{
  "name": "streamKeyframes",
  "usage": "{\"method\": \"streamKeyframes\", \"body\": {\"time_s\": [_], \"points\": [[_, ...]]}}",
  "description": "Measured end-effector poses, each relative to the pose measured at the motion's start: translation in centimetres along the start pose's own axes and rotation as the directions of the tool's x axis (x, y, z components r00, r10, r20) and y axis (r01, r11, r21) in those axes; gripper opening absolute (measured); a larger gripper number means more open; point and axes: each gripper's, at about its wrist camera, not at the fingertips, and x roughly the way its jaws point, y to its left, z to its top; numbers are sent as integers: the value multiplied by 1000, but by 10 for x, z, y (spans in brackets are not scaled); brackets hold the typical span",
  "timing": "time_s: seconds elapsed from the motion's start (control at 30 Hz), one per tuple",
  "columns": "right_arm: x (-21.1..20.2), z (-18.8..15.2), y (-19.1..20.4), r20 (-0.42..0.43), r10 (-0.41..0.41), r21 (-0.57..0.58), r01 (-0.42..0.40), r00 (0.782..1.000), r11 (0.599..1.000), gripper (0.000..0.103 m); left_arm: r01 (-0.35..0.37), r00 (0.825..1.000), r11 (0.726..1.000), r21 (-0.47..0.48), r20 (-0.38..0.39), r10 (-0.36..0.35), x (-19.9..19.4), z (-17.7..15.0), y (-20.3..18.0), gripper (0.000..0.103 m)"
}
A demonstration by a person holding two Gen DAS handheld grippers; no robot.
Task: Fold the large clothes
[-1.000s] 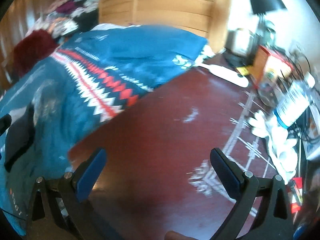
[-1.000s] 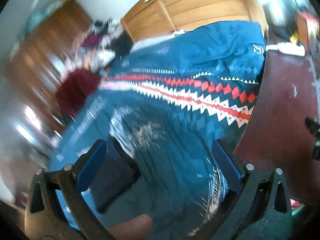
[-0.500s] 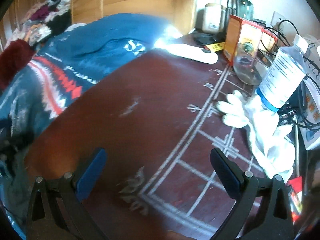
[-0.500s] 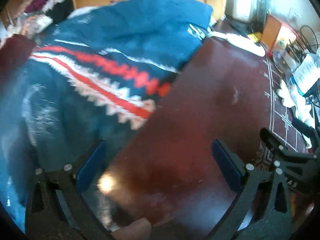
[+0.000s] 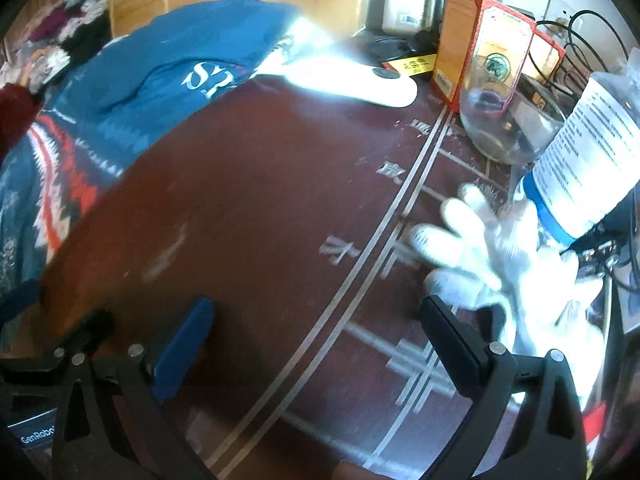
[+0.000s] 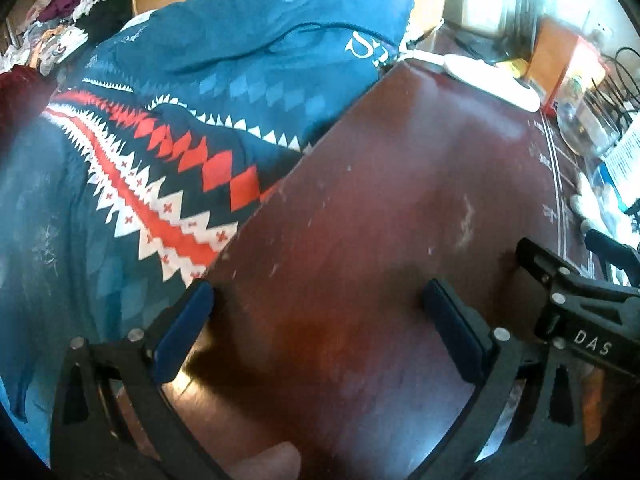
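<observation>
Both grippers, left (image 5: 316, 344) and right (image 6: 320, 324), are held spread, empty, over bare worktop (image 6: 400, 200). Blue garment (image 6: 240, 60) is best regrasped at one hem edge.

Garment (image 6: 224, 92) left on table (image 6: 400, 200); gloves (image 5: 508, 264), bottle (image 5: 588, 152) right.

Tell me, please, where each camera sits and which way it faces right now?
Left wrist: on the left gripper, facing the dark red table and white gloves; its open fingers show.
Right wrist: on the right gripper, facing the table edge and blue patterned garment; its open fingers and a fingertip show.
Shared: table, garment, gloves, orange box.
</observation>
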Motion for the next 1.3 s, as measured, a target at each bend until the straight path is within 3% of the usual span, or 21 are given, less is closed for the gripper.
{"method": "streamKeyframes", "body": {"time_s": [0.4,0.53,0.73,0.9,1.0,1.07,1.13,1.23,1.3], "points": [[-8,9,9,39,-30,-41,32,999,999,103,-7,997,998,66,76,2,18,17,-20,103],[-45,7,20,149,-7,-64,16,989,998,103,-10,997,998,63,78,5,18,16,-20,103],[-140,-2,34,366,66,-93,-34,928,995,103,-15,997,998,61,77,11,18,15,-20,103],[-193,-3,1,490,122,-74,-99,863,992,103,-19,997,998,58,75,15,18,16,-20,103],[-215,-10,-37,593,177,2,-221,785,975,103,-20,997,998,58,75,15,18,16,-20,103],[-222,-19,-65,675,240,63,-379,698,923,103,-20,997,998,58,75,16,18,16,-20,103],[-220,-24,-80,702,270,90,-459,659,884,103,-21,997,998,57,75,17,18,16,-21,103],[-216,-22,-92,670,217,182,-440,710,879,103,-22,997,998,57,75,18,18,16,-21,103],[-212,-16,-97,651,250,182,-467,717,865,103,-23,997,998,57,75,19,18,16,-21,103]]}}
